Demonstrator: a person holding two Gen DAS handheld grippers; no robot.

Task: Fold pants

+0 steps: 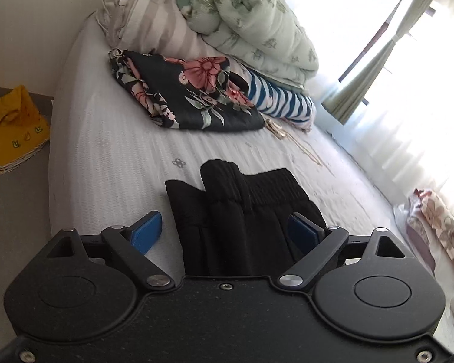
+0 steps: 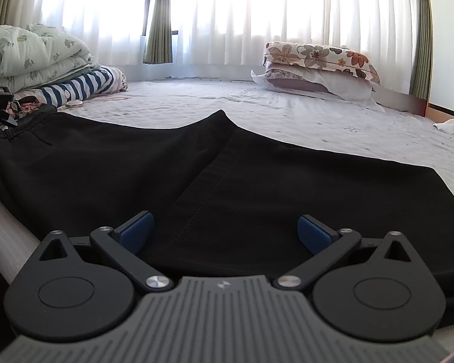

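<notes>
Floral cloth [image 1: 184, 90] beside striped cloth [image 1: 283, 103], green quilt [image 1: 257, 18] behind; pillows [image 2: 317, 63] by curtains [image 2: 257, 15]; yellow garment [image 1: 12, 127] off bed.

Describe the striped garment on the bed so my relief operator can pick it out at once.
Start from the bed and go to the heap of bedding at its window end, topped by the pale green quilt. The striped garment lies at the foot of that quilt, beside the black floral cloth. It alone has bold blue and white stripes; its neighbours have flower prints.

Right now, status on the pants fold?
Left gripper open, right gripper open. Black pants flat on bed, nothing gripped. Nothing in the way.
</notes>
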